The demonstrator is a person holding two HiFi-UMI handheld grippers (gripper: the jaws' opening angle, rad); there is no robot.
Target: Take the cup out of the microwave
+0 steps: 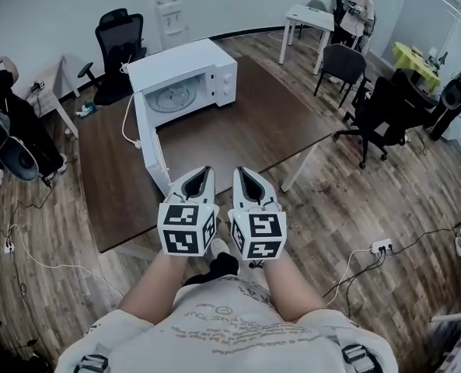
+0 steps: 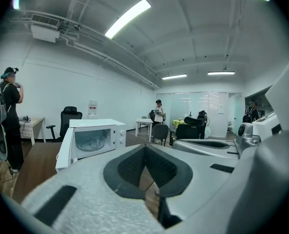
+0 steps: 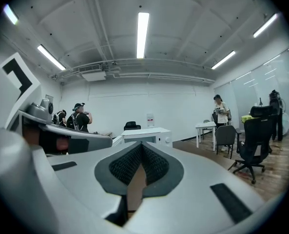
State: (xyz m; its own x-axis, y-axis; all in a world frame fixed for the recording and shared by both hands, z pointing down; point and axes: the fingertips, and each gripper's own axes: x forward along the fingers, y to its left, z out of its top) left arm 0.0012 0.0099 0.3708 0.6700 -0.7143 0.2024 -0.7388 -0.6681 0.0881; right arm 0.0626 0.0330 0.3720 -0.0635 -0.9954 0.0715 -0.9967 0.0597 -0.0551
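Note:
A white microwave (image 1: 185, 67) stands at the far side of the brown table (image 1: 246, 134), its door (image 1: 151, 144) swung wide open toward me. Inside I see the glass turntable (image 1: 172, 97); in the left gripper view a faint clear glassy shape (image 2: 91, 143) sits on it, too small to tell as a cup. My left gripper (image 1: 204, 171) and right gripper (image 1: 244, 172) hover side by side over the table's near edge, well short of the microwave. Both are shut with nothing between the pads. The microwave also shows ahead in the right gripper view (image 3: 146, 132).
Black office chairs (image 1: 379, 115) and a grey chair (image 1: 344, 64) stand to the right by a small white table (image 1: 308, 18). Another black chair (image 1: 120, 41) and a water dispenser (image 1: 168, 6) are behind the microwave. People stand at far left (image 1: 5, 107) and back right (image 1: 359, 8). Cables lie on the floor.

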